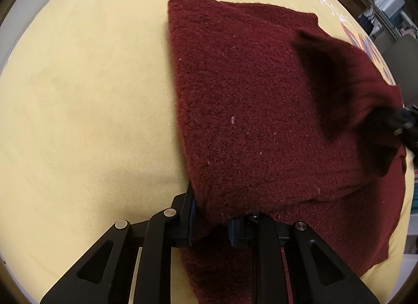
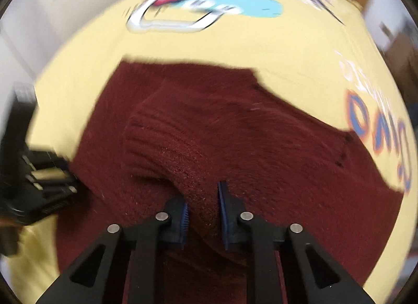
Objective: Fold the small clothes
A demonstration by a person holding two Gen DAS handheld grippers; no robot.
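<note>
Folding dark red fuzzy knitted sweater [image 1: 250, 100], spread on yellow printed cloth [image 1: 86, 110] | left gripper [image 1: 211, 221] pinching hem | right gripper [image 2: 201, 215] pinching ribbed sleeve cuff [image 2: 162, 144] | cuff should be carried inward, hem kept flat

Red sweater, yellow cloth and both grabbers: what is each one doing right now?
Red sweater: partly folded over, lifted at two spots, rest lying on the cloth.
Yellow cloth: spread flat under the sweater, cartoon print facing up.
Left gripper: shut on the sweater's edge.
Right gripper: shut on a bunched ribbed part.
</note>
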